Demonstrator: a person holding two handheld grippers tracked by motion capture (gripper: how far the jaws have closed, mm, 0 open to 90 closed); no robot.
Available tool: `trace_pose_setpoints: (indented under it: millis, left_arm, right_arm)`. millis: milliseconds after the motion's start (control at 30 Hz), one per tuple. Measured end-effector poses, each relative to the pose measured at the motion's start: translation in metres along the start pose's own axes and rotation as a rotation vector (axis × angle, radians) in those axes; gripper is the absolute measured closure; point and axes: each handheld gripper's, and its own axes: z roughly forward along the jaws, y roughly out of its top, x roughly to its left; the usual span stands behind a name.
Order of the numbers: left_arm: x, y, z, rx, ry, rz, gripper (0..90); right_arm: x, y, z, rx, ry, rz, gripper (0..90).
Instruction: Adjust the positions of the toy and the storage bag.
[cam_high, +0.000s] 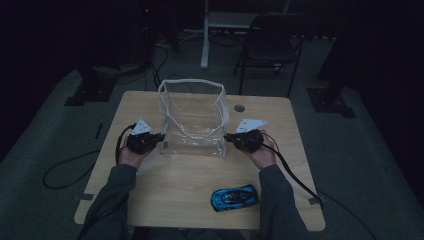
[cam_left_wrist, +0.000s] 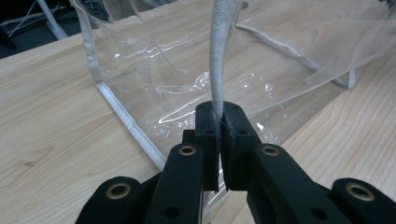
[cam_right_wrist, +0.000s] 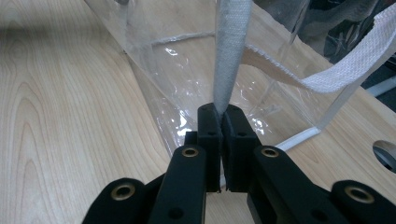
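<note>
Toward the far edge of the table (cam_high: 150, 200), about midway between its left and right edges, a clear plastic bag (cam_high: 192, 131) is stood upright with its mouth open upward and its white handles (cam_high: 192, 80) arched over the top. The bag is held from both sides at once. The left gripper (cam_high: 159, 138) is closed on the bag's left side seam, and in the left gripper view its jaws are seen pressed together on a white edge strip (cam_left_wrist: 218, 84) that rises straight up between them. The right gripper (cam_high: 227, 137) is likewise clamped on the right side seam, a white woven strip (cam_right_wrist: 229, 51) being pinched between jaws with no gap left. The bag's long axis is thus stretched across the table from one gripper to the other. A blue toy car (cam_high: 234, 197) is left near the front edge, toward the right front corner, well apart from the bag and behind both grippers. It lies closer to the right hand (cam_high: 261, 152), so that hand would probably be the one freed to fetch it.
</note>
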Motion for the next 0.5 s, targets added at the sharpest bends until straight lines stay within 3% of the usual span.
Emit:
trace_pose_setpoints:
  millis: [500]
  left_arm:
    - [-0.010, 0.007, 0.009, -0.005, -0.035, 0.009, 86.5]
  right_arm:
    - [-0.004, -0.008, -0.013, 0.008, -0.024, 0.012, 87.3]
